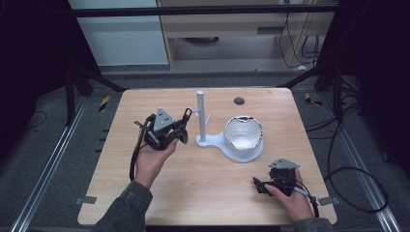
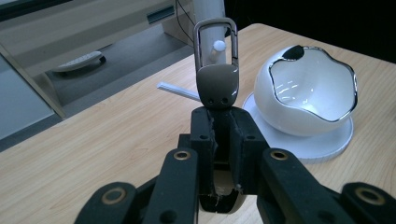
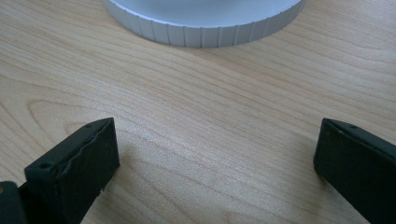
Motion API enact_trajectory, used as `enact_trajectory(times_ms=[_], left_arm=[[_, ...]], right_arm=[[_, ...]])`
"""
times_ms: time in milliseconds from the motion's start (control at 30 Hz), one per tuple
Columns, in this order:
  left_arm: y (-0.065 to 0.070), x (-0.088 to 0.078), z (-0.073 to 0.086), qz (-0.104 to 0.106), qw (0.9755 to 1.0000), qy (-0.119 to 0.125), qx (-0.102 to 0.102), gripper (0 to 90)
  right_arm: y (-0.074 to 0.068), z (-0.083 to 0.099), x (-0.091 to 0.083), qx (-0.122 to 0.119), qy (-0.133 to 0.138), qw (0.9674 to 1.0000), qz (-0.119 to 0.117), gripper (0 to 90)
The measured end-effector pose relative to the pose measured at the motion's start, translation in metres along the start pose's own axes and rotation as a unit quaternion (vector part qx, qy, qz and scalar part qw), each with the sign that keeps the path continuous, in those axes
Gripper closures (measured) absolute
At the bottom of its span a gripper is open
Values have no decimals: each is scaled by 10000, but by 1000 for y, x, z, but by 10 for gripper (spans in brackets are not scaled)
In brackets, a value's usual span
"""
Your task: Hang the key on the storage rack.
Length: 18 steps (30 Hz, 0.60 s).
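We count two grippers: the left gripper point(image 1: 183, 126) beside the stand point(image 1: 201, 118), the right gripper point(image 1: 261, 186) nearer us than the stand. We count one clip point(image 2: 215, 65), brown with a metal loop, just in front of the stand. One white bowl point(image 1: 243, 132) sits on the stand's base. One table point(image 1: 203, 193) carries them.

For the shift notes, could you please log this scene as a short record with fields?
Surface: wooden table
Left gripper: shut on a brown carabiner-style clip, raised just left of the stand
Clip's loop: lined up with a peg of the white stand
White bowl: sits on the stand's round base
Right gripper: open, low over bare table
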State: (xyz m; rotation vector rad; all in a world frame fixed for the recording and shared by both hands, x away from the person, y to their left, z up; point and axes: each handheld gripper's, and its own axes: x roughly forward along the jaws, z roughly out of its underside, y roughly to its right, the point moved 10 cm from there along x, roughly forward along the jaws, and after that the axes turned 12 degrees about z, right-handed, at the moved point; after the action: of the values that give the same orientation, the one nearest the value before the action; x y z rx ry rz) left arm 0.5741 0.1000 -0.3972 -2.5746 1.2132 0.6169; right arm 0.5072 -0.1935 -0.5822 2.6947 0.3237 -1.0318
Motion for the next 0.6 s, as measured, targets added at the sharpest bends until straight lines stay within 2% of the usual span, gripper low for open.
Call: enact_trajectory(times_ms=[167, 300, 400, 600], left_arm=[[3, 6, -1, -1, 9999, -60, 113, 805], [1, 10, -1, 3, 10000, -39, 24, 805], [0, 15, 1, -12, 9999, -85, 54, 805], [-1, 23, 3, 3, 9999, -105, -10, 805]], right_arm=[[0, 0, 0, -14, 8, 10000, 23, 4], [0, 0, 0, -10, 8, 10000, 23, 4], [0, 0, 0, -11, 7, 10000, 26, 4], [0, 0, 0, -4, 4, 10000, 16, 4]])
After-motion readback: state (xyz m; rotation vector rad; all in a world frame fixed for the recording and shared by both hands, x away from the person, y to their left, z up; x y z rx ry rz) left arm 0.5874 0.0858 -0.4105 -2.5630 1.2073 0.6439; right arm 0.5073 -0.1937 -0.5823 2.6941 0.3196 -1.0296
